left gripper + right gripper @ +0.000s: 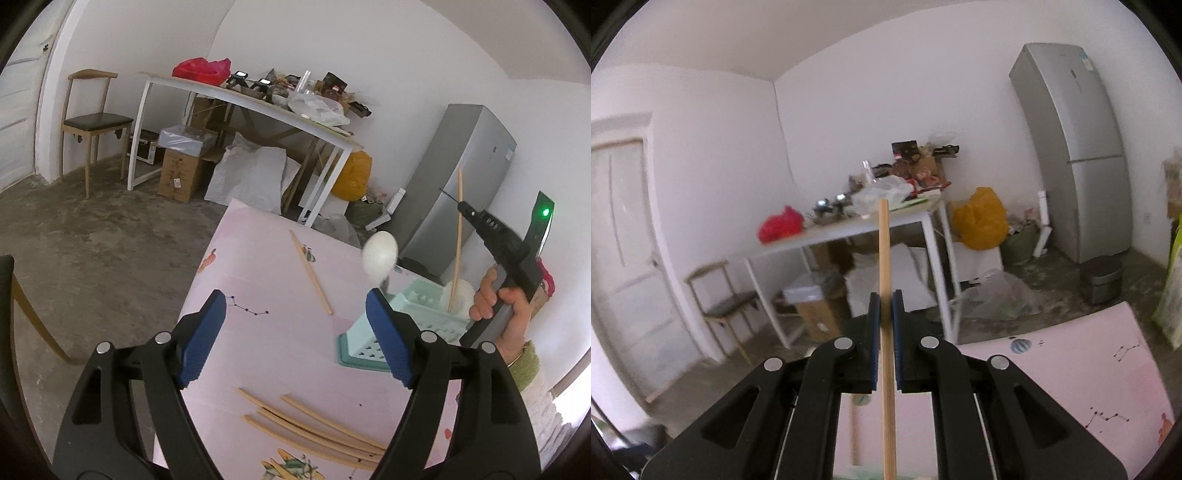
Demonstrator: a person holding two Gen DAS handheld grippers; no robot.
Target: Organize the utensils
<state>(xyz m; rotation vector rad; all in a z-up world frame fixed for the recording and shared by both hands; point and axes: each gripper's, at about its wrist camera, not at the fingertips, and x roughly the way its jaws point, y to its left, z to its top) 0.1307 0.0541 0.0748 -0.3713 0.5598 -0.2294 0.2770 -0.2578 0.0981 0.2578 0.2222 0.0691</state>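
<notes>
- Left gripper (295, 338), black frame with blue pads: jaws stand wide with nothing between them, aimed down over the pink printed tablecloth of the table (266, 280); judged to be lining up for the next pick.
- Loose pale wooden chopsticks, a bundle (317, 428): lying flat on the table at 6 o'clock of the left wrist view, just beneath the left gripper (the likeliest next target, being nearest).
- Single pale wooden chopstick (311, 272): lying apart from the bundle at 12 o'clock of the open pads, slanted; not yet collected.
- Mint-green perforated plastic utensil holder (406, 325): stands on the table at 3 o'clock of the left gripper, partly hidden by the right-hand pad; a white spoon (380, 256) and one upright stick (457, 240) rise from around it (whether the spoon sits fully inside I cannot tell).
- Right gripper (886, 325), same black and blue make: clamped tight on a long pale wooden chopstick (885, 266), held near upright so it can be dropped end-first into the holder, by my judgement.
- Person's right hand (502, 310): grips the handle at 3 o'clock in the left wrist view.
- Grey refrigerator (1075, 147) and cluttered white side table (849, 232): background only.
</notes>
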